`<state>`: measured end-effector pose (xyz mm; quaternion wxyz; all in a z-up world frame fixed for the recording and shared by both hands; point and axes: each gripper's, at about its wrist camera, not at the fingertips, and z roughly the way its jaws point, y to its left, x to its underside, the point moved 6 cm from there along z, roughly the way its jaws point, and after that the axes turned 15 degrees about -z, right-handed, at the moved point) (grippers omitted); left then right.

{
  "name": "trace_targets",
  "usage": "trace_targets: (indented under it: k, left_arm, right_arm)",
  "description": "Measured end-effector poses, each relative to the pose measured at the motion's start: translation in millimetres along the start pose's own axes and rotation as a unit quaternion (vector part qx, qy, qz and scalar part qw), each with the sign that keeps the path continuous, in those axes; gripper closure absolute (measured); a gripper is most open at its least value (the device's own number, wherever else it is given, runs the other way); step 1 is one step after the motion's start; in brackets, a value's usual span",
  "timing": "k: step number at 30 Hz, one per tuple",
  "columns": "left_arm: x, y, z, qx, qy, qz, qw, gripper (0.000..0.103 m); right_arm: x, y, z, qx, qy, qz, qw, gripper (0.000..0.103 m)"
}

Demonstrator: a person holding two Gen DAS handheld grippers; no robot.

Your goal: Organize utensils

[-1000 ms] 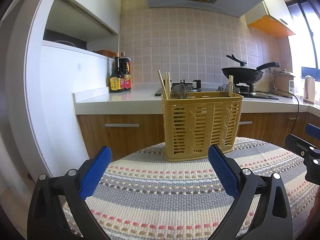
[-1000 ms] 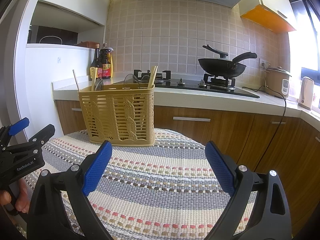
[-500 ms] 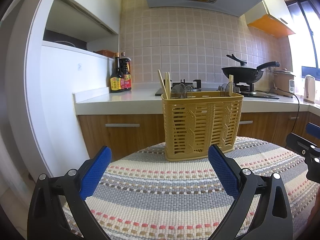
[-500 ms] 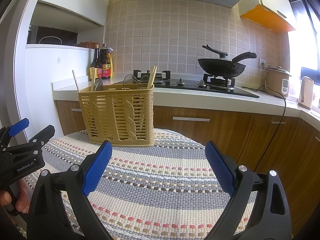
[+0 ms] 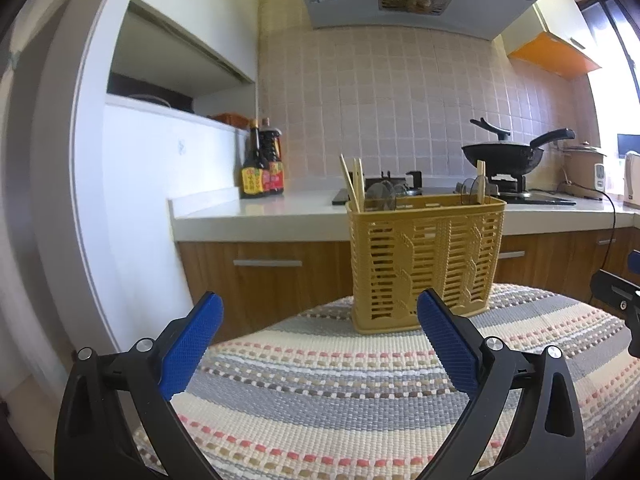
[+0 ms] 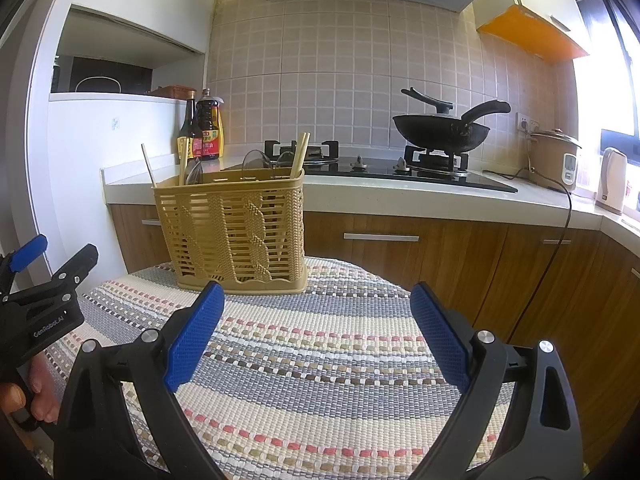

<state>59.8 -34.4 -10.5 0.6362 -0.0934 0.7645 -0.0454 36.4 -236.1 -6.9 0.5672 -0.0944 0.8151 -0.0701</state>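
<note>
A yellow slotted utensil basket [image 5: 425,264] stands upright at the far edge of a striped woven mat [image 5: 360,392]; it also shows in the right wrist view [image 6: 234,230]. Wooden chopsticks [image 5: 354,182] and clear spoons [image 5: 382,196] stick up out of it. My left gripper [image 5: 320,344] is open and empty, a short way before the basket. My right gripper [image 6: 316,340] is open and empty, before the basket's right side. The left gripper [image 6: 40,300] shows at the left edge of the right wrist view.
Behind the mat runs a white kitchen counter [image 5: 260,212] with wooden drawers. On it stand sauce bottles [image 5: 262,172], a gas hob with a black wok [image 6: 440,128], a rice cooker [image 6: 554,160] and a kettle [image 6: 612,180]. A white cabinet wall [image 5: 132,200] is at left.
Both grippers stay open and empty. The left wrist view has shifted very slightly; nothing else has moved.
</note>
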Motion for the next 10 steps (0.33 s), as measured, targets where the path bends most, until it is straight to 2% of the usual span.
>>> trace_targets:
  k: [2,7,10]
  left_arm:
    - [-0.3,-1.0,0.1,0.003,0.002,-0.001,1.0000,0.007]
    - [3.3,0.2,9.3,0.016,0.038,-0.013,0.9991,0.007]
    - [3.2,1.2,9.2,0.017,0.036,-0.015,0.9991,0.007]
  right_arm:
    - [0.1,0.0,0.1,0.000,0.001,0.000,1.000,0.013]
    - [-0.6,-0.6,-0.6,0.001,0.000,0.003,1.000,0.013]
    - [-0.3,-0.6,-0.9,0.001,0.000,0.002,1.000,0.013]
